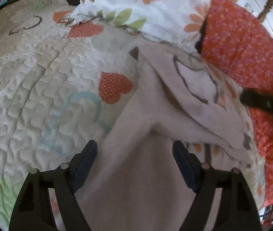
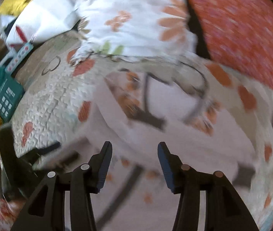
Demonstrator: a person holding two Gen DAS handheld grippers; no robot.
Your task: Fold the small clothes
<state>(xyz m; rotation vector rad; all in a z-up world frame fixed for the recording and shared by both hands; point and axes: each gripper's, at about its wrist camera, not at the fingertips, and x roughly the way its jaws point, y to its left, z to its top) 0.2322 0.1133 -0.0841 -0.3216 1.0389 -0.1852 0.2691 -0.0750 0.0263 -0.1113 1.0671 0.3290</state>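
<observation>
**Both tools spread above a pale garment on the quilted bed**

The left tool [image 1: 134, 150] hangs with its 2 fingers spread wide, nothing pinched between them; pale pinkish cloth fills the gap below without touching the pads. The right tool [image 2: 134, 152] is likewise spread, its pads clear of the fabric under it, and its view is smeared by motion blur.

The small garment [image 1: 155, 104] lies on the quilt [image 1: 40, 88], a pale piece with dark outline drawing and orange marks, partly folded over itself so that a plain flap runs toward the left tool. In the right wrist view the same garment [image 2: 174, 115] shows more of its printed face, with orange blots along a curved dark line.

Beyond the garment sits a white floral pillow [image 1: 146, 9], and to the right an orange dotted cushion [image 1: 242, 44]; the garment's far edge lies near both, and whether it touches them cannot be told. Only the left view shows a wooden chair back [image 1: 267, 13] behind the cushion and a blurred dark shape [image 1: 261, 102] crossing the right edge. Only the right view shows the clutter off the quilt's left side: a teal box [image 2: 5, 98], yellow cloth [image 2: 19, 0].

Open quilt, with orange hearts [image 1: 115, 87], spreads left of the garment.
</observation>
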